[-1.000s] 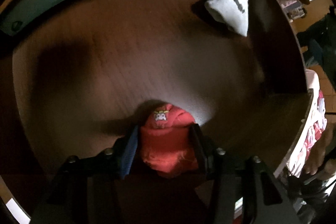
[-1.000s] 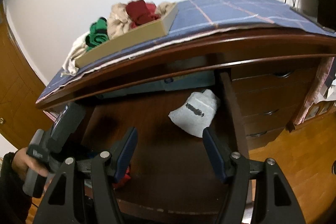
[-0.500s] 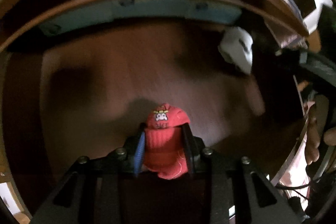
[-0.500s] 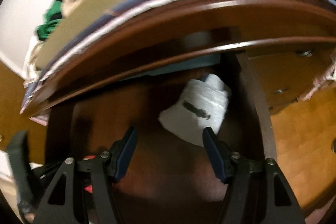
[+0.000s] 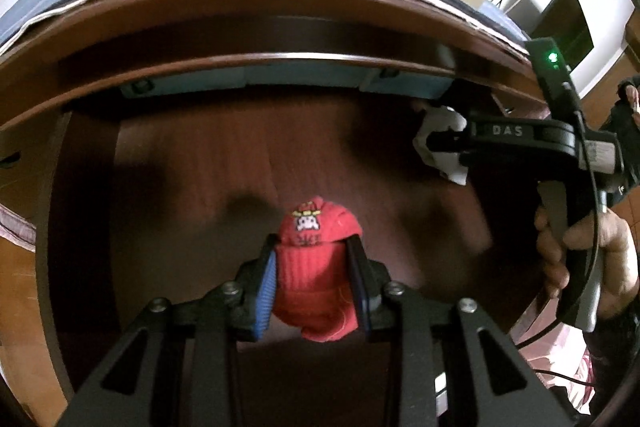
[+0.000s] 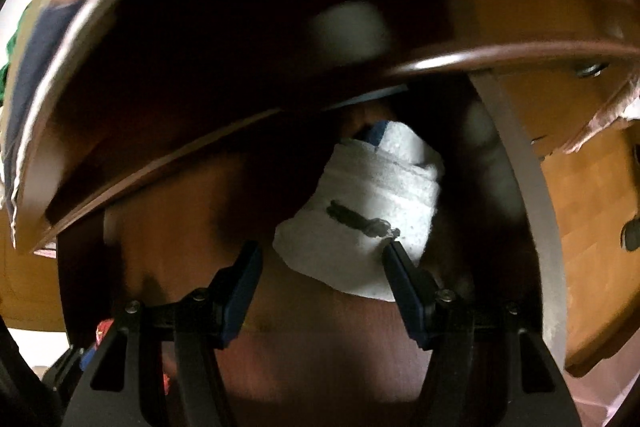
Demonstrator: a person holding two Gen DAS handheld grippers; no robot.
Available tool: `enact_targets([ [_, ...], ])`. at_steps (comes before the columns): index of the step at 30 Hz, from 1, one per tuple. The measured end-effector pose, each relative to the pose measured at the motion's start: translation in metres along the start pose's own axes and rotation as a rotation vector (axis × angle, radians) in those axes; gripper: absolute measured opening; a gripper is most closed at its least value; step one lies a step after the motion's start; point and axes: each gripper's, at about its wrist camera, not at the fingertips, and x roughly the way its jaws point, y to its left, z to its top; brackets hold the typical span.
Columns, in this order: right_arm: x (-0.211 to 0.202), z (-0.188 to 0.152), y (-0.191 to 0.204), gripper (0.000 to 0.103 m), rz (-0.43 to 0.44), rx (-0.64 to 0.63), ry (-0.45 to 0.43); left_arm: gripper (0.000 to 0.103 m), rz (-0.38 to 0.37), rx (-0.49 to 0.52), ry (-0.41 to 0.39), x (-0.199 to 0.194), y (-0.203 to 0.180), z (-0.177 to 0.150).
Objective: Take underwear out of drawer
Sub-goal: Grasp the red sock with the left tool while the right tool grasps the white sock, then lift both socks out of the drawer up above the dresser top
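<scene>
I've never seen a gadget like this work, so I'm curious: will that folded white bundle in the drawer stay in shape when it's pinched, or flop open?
The white bundle is probably soft and light: it looks like knitted cloth. Its folded layers may squash between the right gripper fingers, and a loose edge might droop. It is unlikely to roll, since it lies flat.

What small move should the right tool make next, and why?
Probably ease forward until the white bundle sits between its fingers, then close. The right tool is open, and one fingertip overlaps the bundle's edge. The left tool already grips the red bundle.
</scene>
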Motion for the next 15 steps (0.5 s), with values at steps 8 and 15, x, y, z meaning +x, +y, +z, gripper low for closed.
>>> enact_targets([
  [8, 0.016, -0.001, -0.001, 0.049, -0.041, 0.029, -0.022, 0.031, -0.010, -0.008, -0.008, -0.006, 0.005, -0.002],
  [15, 0.029, -0.005, -0.007, 0.022, -0.047, 0.019, -0.008, 0.031, -0.012, -0.016, -0.013, -0.006, 0.001, -0.003],
])
